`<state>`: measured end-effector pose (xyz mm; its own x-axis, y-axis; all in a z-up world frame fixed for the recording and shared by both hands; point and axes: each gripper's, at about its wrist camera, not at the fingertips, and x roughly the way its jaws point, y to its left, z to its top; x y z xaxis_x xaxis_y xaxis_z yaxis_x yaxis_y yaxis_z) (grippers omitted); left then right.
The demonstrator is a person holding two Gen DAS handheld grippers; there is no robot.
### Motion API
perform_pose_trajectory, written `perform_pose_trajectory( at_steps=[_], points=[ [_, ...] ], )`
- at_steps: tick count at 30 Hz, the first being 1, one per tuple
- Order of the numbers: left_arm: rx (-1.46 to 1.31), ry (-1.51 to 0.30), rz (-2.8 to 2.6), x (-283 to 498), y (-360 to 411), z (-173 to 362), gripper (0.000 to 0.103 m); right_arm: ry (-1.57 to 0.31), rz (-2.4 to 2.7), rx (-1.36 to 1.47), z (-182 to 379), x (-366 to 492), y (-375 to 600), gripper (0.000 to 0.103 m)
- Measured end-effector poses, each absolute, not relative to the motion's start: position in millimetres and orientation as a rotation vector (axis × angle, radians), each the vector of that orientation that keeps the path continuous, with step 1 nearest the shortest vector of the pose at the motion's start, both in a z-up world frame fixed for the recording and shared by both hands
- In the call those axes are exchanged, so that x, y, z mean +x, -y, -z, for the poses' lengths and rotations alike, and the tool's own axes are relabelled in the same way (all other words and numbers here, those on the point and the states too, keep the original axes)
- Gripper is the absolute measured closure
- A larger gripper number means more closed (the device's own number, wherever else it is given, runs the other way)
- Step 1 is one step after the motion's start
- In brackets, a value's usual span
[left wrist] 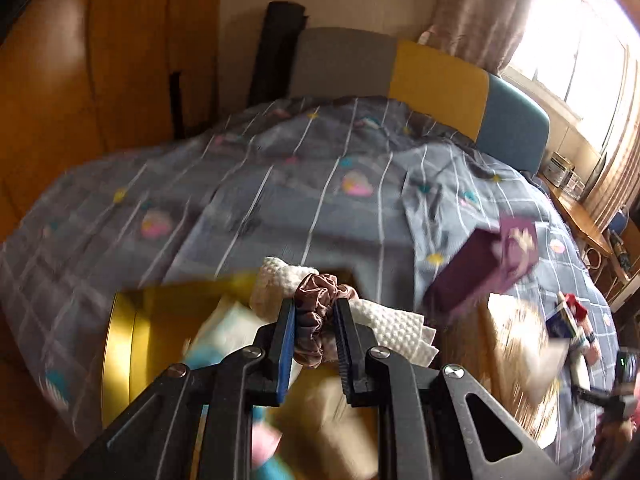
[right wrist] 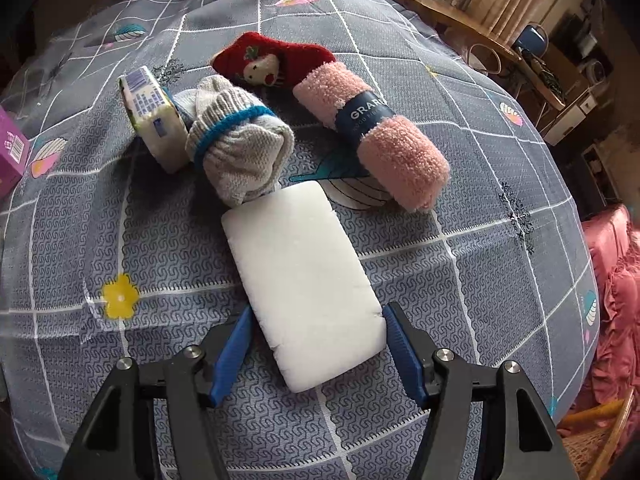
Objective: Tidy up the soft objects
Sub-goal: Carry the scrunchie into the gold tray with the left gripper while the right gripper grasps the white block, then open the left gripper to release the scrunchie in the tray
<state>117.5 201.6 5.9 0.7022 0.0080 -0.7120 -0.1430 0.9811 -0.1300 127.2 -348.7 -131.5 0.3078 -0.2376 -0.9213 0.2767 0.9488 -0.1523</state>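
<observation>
My left gripper (left wrist: 315, 312) is shut on a brown satin scrunchie (left wrist: 318, 300), held above a gold box (left wrist: 120, 344) on the bed. A white waffle cloth (left wrist: 384, 324) and blurred pastel items lie in the box. My right gripper (right wrist: 318, 328) is open, its blue pads either side of the near end of a white foam sponge (right wrist: 304, 280) lying flat on the bedspread. Beyond it lie a grey knit sock roll with a blue band (right wrist: 240, 152), a pink fluffy rolled towel with a dark label (right wrist: 372, 132), a red plush sock with a face (right wrist: 268, 60) and a small tissue pack (right wrist: 154, 120).
A purple box (left wrist: 484, 264) lies on the grey checked bedspread (right wrist: 480, 272); its corner also shows in the right wrist view (right wrist: 12, 148). A second, blurred golden box (left wrist: 520, 344) sits right of the gold one. A wooden bedside table (right wrist: 460, 20) and pink fabric (right wrist: 616, 280) are to the right.
</observation>
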Motion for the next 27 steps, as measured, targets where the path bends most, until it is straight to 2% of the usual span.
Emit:
perform_pose_trajectory(
  at_steps=[8, 9, 11, 14, 27],
  points=[
    [-0.175, -0.912, -0.018, 51, -206, 57, 0.083, -1.205, 0.342, -0.006, 124, 117, 340, 0.039],
    [-0.148, -0.921, -0.005, 50, -200, 63, 0.082, -1.203, 0.344, -0.008, 124, 117, 339, 0.039],
    [-0.103, -0.932, 0.002, 49, -191, 75, 0.067, -1.201, 0.344, -0.014, 123, 115, 336, 0.039],
    [-0.112, -0.981, -0.004, 48, -186, 94, 0.065, -1.200, 0.345, -0.018, 122, 113, 332, 0.039],
    [-0.127, -0.885, -0.100, 22, -182, 75, 0.062, -1.211, 0.320, 0.060, 113, 104, 337, 0.043]
  ],
)
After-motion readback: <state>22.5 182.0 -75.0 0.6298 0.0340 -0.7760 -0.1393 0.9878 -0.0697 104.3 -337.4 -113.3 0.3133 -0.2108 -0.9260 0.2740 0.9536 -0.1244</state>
